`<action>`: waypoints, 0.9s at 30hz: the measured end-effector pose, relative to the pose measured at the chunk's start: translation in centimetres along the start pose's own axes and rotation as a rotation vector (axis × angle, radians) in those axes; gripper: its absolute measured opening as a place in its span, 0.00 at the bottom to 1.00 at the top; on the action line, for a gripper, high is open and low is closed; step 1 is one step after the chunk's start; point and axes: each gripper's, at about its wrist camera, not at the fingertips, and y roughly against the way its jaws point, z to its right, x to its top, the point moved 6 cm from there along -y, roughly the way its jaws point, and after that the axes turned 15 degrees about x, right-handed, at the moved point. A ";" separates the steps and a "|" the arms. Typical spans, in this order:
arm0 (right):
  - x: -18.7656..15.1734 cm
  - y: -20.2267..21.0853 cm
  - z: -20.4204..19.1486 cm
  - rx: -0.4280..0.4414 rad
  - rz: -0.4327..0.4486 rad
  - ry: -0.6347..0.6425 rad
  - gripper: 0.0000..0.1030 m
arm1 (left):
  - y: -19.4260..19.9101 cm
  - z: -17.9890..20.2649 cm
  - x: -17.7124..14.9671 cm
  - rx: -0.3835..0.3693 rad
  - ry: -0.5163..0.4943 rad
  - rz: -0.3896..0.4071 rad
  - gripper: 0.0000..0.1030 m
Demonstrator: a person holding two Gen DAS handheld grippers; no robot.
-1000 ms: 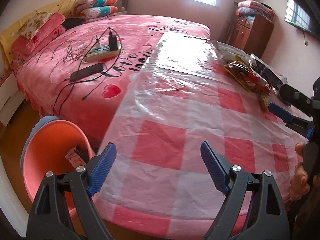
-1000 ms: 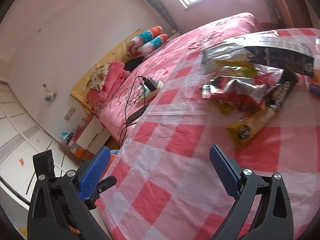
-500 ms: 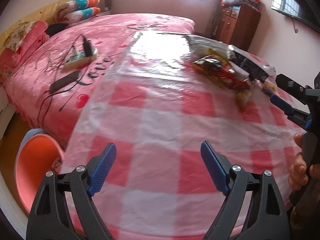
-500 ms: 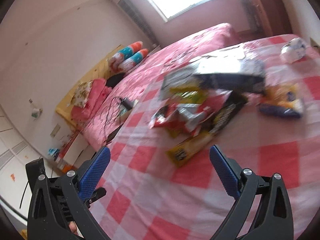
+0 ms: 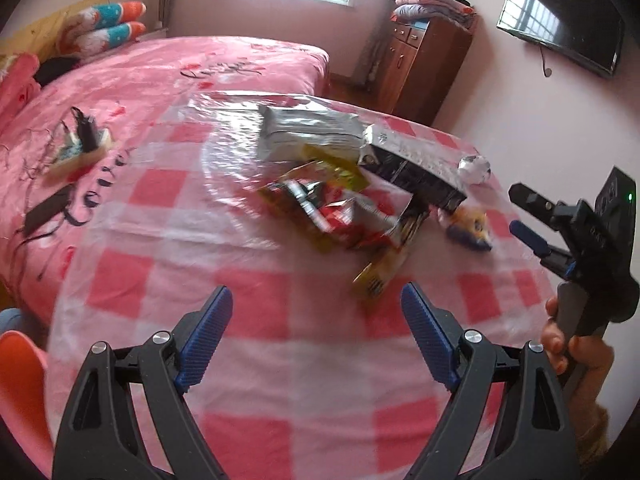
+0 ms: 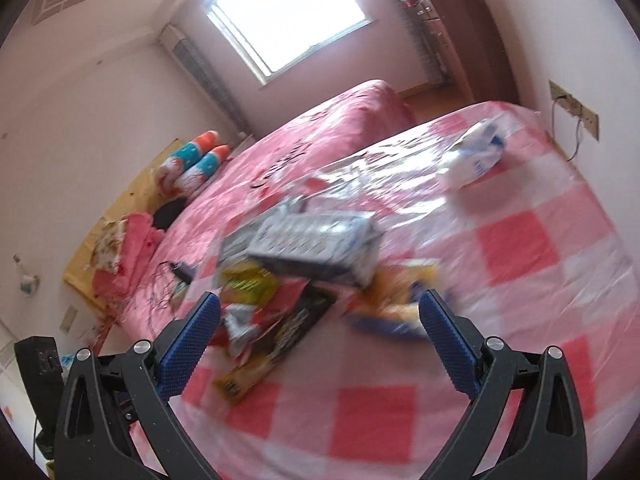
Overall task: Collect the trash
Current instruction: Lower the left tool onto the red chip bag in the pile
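Pink and white checks under a clear plastic sheet cover the counter (image 5: 256, 320), where the trash lies in a loose heap (image 5: 344, 200): a silver foil bag (image 5: 308, 136), a long black and silver box (image 5: 416, 164) resting partly on crumpled red and yellow wrappers (image 5: 320, 204), and a yellow and black packet (image 5: 384, 268) at the near edge of the pile. A small orange and blue wrapper (image 5: 472, 228) sits just beside the box, and a crumpled white ball (image 5: 474, 168) lies a little farther off.

Left gripper (image 5: 316, 332) hovers over bare counter short of the pile, jaws spread wide and holding nothing. Right gripper (image 6: 316, 332) is spread as well, empty, with the blurred heap between and beyond its fingertips; nothing stands between either gripper and the trash.

An orange bin (image 5: 20, 380) shows only as a rim at the left wrist view's lower left corner; its contents cannot be seen.

Beyond the counter lies a pink bed (image 5: 160, 76) with a power strip and cables (image 5: 80, 144). The left wrist view alone shows the wall television (image 5: 560, 32), the wooden cabinet (image 5: 424, 68) topped with folded blankets, and the person's hand (image 5: 576, 348) holding the right gripper. The right wrist view alone shows a wall socket (image 6: 576, 110) and a white and blue crumpled bag (image 6: 476, 152).
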 end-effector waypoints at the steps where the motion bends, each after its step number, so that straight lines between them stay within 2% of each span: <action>1: 0.3 0.3 0.6 -0.015 0.006 0.000 0.95 | -0.3 0.3 0.3 -0.015 0.013 -0.009 0.84; 5: 1.4 0.2 2.6 -0.023 -0.011 -0.021 0.94 | -2.1 1.7 1.6 -0.074 0.091 -0.044 0.84; 9: 1.7 -0.2 3.0 0.027 -0.018 -0.049 0.92 | -4.3 2.5 2.3 -0.109 0.179 -0.090 0.84; 11: 1.5 -0.6 2.8 0.048 -0.032 -0.061 0.81 | -5.2 2.8 2.6 -0.117 0.223 -0.104 0.84; 13: 1.4 -0.7 2.8 0.050 -0.040 -0.061 0.81 | -5.8 2.9 3.0 -0.117 0.252 -0.110 0.84; 23: 1.2 -1.2 4.1 0.026 -0.058 -0.092 0.81 | -8.5 3.8 4.7 -0.038 0.311 -0.127 0.83; 26: 0.9 -1.7 4.5 0.024 -0.075 -0.106 0.81 | -8.8 4.0 5.0 0.014 0.287 -0.122 0.83; 27: 0.9 -1.8 4.5 0.026 -0.081 -0.107 0.81 | -8.8 4.1 5.0 0.031 0.277 -0.120 0.80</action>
